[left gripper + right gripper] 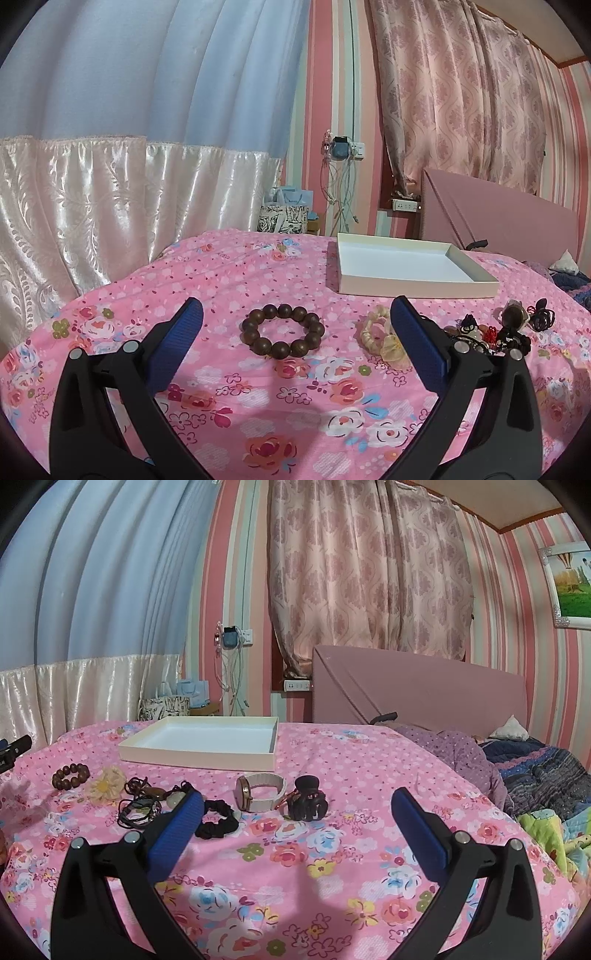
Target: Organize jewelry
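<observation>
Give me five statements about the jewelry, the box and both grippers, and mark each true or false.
1. The white box has nothing in it. True.
2. The left gripper is shut on the bead bracelet. False: its jaws are open, and the bracelet lies on the bedspread between and beyond the fingers.
3. The watch lies next to the dark hair claw. True.
4. The right gripper holds the black scrunchie. False: it is open and holds nothing; the scrunchie lies on the bedspread by its left finger.
5. The bead bracelet is inside the box. False: it lies on the bedspread, in front of the box.
</observation>
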`<state>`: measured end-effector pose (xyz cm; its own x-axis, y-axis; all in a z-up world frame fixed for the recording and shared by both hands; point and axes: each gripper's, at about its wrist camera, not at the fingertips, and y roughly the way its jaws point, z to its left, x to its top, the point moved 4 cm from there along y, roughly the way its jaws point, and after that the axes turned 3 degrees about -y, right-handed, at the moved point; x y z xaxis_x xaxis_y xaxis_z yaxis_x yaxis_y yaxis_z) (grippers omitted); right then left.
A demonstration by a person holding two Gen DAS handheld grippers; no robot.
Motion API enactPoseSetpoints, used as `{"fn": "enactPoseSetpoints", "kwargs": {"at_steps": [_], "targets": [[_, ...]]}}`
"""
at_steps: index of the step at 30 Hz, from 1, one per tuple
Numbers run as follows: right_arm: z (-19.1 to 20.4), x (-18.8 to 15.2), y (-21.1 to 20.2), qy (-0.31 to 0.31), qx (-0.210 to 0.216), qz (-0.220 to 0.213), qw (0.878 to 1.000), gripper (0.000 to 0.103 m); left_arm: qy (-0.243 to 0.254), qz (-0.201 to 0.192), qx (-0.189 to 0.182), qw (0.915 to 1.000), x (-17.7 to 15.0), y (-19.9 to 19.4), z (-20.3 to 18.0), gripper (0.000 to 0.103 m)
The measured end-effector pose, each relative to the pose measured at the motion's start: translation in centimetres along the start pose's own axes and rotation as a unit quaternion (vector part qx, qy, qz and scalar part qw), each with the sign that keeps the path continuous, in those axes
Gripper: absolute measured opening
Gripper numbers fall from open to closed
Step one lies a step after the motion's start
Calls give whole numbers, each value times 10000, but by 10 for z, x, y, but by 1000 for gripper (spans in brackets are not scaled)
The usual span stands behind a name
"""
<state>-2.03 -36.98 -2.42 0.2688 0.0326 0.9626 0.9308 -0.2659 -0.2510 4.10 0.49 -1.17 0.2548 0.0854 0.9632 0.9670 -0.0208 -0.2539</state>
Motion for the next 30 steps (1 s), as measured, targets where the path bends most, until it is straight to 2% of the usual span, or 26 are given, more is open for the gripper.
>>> {"fn": "enactPoseSetpoints", "kwargs": {"at_steps": [19, 30], "targets": [[2, 1, 3, -25, 40, 128, 9999, 101, 44, -81, -120, 9999, 0, -10, -7, 100], [7, -1, 9, -126, 48, 333, 9994, 101, 23, 109, -283, 9995, -3, -9, -8, 100]]}}
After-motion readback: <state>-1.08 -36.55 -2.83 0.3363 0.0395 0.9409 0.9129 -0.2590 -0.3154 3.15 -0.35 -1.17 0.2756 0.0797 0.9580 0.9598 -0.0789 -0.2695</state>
